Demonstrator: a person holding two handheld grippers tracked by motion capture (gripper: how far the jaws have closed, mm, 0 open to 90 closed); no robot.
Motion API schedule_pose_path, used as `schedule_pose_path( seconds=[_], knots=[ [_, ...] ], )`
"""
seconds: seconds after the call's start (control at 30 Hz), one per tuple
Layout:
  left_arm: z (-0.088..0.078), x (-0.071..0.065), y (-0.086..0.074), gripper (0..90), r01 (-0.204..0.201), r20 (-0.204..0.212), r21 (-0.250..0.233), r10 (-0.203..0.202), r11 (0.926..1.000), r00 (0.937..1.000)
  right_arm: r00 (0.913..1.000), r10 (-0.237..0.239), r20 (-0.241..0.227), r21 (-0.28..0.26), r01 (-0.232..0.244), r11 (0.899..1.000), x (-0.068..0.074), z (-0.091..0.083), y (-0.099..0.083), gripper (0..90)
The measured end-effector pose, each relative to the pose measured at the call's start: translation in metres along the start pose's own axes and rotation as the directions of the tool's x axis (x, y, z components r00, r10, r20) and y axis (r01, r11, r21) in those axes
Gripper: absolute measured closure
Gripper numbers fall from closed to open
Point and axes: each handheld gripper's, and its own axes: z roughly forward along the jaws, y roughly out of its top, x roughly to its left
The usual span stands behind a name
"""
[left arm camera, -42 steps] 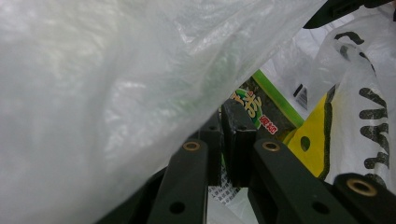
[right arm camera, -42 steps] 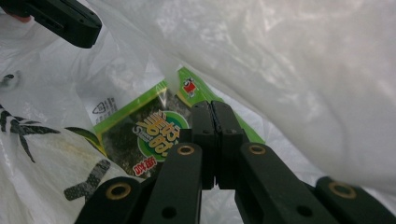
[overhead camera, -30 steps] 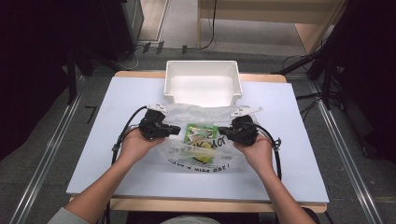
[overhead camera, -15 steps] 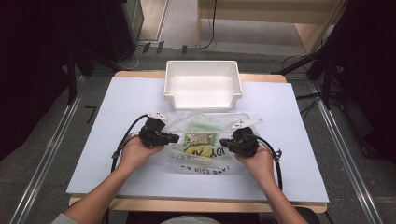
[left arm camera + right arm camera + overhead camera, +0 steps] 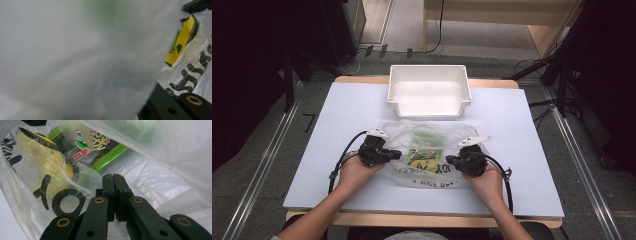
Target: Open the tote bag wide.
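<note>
White bin beyond, table beneath.

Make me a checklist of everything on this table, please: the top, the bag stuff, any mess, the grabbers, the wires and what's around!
Surface: pale table top on a wooden table, flat and bare around the work.
Job's things: clear plastic bag with black lettering lies in the middle, holding a yellow packet and a green-edged packet. White bin stands behind it, nothing inside.
Clutter: nothing seen.
Grippers: left gripper shut at the bag's left side; right gripper shut on the bag's plastic at its right side.
Cables: a black cable loops from the left gripper, another from the right.
Surroundings: grey floor, metal rails both sides, wooden furniture behind.
</note>
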Motion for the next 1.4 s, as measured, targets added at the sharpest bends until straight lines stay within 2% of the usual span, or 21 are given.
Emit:
schedule_pose_path(
  seconds=[0.23,0.37,0.4,0.47,0.5,0.73,0.77,0.87,0.9,1.0,1.1,1.13,1.17,1.33,1.4],
  knots=[
    [-0.003,-0.002,-0.014,87.7,0.007,0.001,0.030,-0.007,0.9995,1.0000,0.9999,0.014,-0.003,0.010,-0.014,1.000,0.007,-0.004,-0.010,89.6],
    [-0.005,-0.002,-0.018,88.2,0.003,-0.014,0.054,-0.002,0.9986,0.9999,1.0000,-0.005,0.005,0.026,0.005,1.000,0.010,-0.006,-0.015,88.9],
    [-0.005,-0.001,-0.019,88.3,0.006,-0.017,0.057,-0.005,0.9984,0.9998,0.9998,-0.019,0.011,0.025,0.019,1.000,0.010,-0.007,-0.016,88.8],
    [-0.005,0.000,-0.020,89.2,0.012,-0.023,0.061,-0.011,0.9980,0.9997,0.9997,-0.020,0.015,0.031,0.020,0.999,0.010,-0.008,-0.018,88.8],
    [-0.007,0.003,-0.021,89.6,0.029,-0.032,0.061,-0.027,0.9977,0.9991,0.9997,-0.012,0.021,0.043,0.011,0.999,0.010,-0.009,-0.020,88.9],
    [-0.014,0.013,-0.023,90.0,0.066,-0.057,0.061,-0.063,0.9960,0.9964,0.9997,0.010,0.024,0.060,-0.012,0.998,0.004,-0.013,-0.028,90.0],
    [-0.017,0.016,-0.024,90.0,0.086,-0.069,0.059,-0.082,0.9945,0.9942,0.9996,0.010,0.028,0.063,-0.012,0.998,0.003,-0.014,-0.028,90.0],
    [-0.020,0.020,-0.025,90.0,0.091,-0.088,0.058,-0.086,0.9941,0.9925,0.9992,0.021,0.033,0.075,-0.023,0.997,0.002,-0.016,-0.029,90.0],
    [-0.023,0.023,-0.025,90.0,0.100,-0.101,0.060,-0.094,0.9932,0.9904,0.9982,0.043,0.041,0.096,-0.047,0.994,0.001,-0.020,-0.030,90.0],
    [-0.026,0.027,-0.027,90.0,0.113,-0.114,0.053,-0.106,0.9922,0.9878,0.9982,0.041,0.044,0.098,-0.046,0.994,0.000,-0.023,-0.033,90.0],
    [-0.032,0.035,-0.029,90.0,0.142,-0.131,0.042,-0.135,0.9890,0.9821,0.9980,0.045,0.044,0.109,-0.050,0.993,0.000,-0.027,-0.036,90.0],
    [-0.032,0.035,-0.029,90.0,0.142,-0.131,0.042,-0.135,0.9890,0.9821,0.9980,0.045,0.044,0.109,-0.050,0.993,0.000,-0.027,-0.036,90.0],
    [-0.035,0.039,-0.030,90.0,0.154,-0.141,0.042,-0.147,0.9872,0.9790,0.9981,0.039,0.048,0.118,-0.045,0.992,0.000,-0.029,-0.037,90.0],
    [-0.039,0.045,-0.032,90.0,0.152,-0.159,0.048,-0.142,0.9872,0.9769,0.9979,0.046,0.045,0.127,-0.052,0.990,-0.002,-0.034,-0.040,90.0],
    [-0.041,0.048,-0.032,90.0,0.169,-0.164,0.047,-0.160,0.9844,0.9735,0.9971,0.056,0.051,0.132,-0.063,0.989,-0.005,-0.037,-0.043,90.0]
  ],
)
